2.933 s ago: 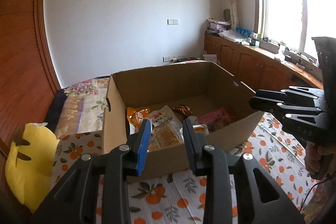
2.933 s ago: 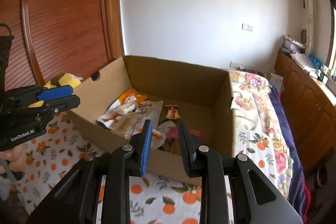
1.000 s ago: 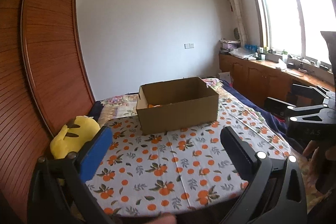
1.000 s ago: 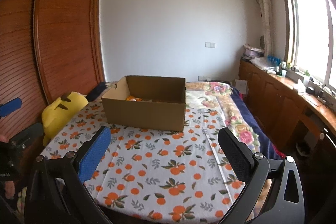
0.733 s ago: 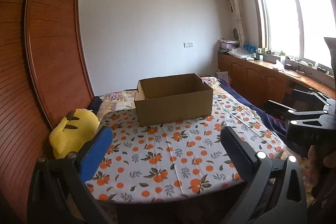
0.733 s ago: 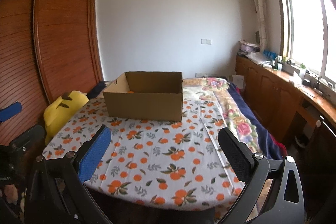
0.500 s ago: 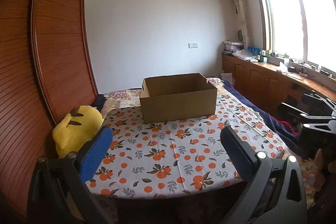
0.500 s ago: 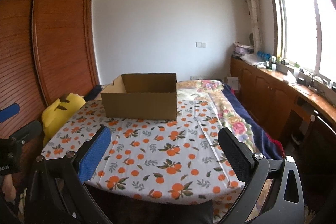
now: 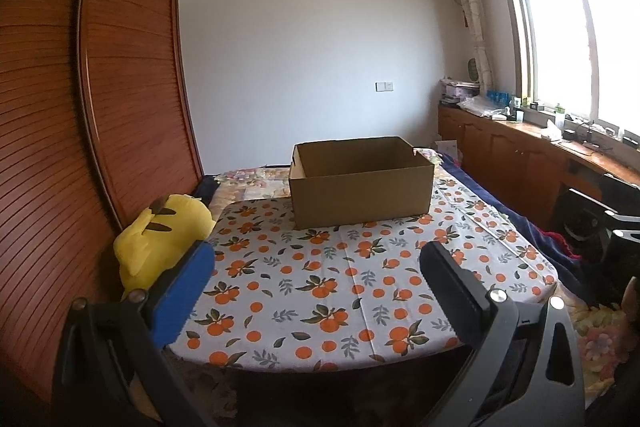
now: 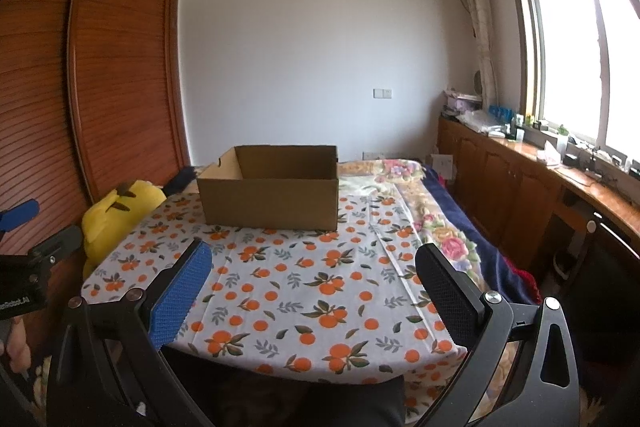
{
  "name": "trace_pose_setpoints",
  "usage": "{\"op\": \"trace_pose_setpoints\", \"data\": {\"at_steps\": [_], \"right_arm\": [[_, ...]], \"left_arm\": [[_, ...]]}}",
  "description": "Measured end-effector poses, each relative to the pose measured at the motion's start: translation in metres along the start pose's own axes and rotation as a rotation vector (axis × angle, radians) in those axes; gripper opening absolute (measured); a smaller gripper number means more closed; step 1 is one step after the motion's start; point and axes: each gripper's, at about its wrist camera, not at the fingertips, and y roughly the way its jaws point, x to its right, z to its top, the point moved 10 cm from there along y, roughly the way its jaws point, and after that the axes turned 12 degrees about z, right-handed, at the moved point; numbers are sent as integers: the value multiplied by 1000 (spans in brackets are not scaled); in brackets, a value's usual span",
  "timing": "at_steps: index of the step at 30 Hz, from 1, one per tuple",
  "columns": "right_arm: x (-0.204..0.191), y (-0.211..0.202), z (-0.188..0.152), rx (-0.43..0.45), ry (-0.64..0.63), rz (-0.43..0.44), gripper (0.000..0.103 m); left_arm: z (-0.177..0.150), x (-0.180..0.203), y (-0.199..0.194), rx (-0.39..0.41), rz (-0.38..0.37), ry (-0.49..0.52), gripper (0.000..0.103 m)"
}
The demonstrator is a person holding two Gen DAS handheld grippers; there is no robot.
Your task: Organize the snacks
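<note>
While both grippers' ribbed fingers [image 9: 184, 287] gape empty, rectangular corrugated cardboard box [image 9: 362, 183] on orange-print cloth [image 9: 320, 283].

Plain brown cardboard box [image 9: 362, 187] at 12 o'clock on white bedspread [image 9: 344, 279] printed with oranges and green leaves. Yellow plush toy [image 9: 160, 231] with dark ear tips at 9 o'clock. Blue pad and black pad on each black claw [image 10: 312, 279].

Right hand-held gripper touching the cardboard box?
Apart. The right wrist view shows the right hand-held gripper open, with a wide stretch of orange-print tablecloth between its fingertips and the cardboard box.
</note>
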Motion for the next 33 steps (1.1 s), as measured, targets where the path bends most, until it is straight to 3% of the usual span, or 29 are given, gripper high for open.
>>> {"op": "trace_pose_setpoints", "data": {"at_steps": [33], "right_arm": [[0,2,-5,2,4,9,103]], "left_arm": [[6,-3,-6,21,9,-7,103]]}}
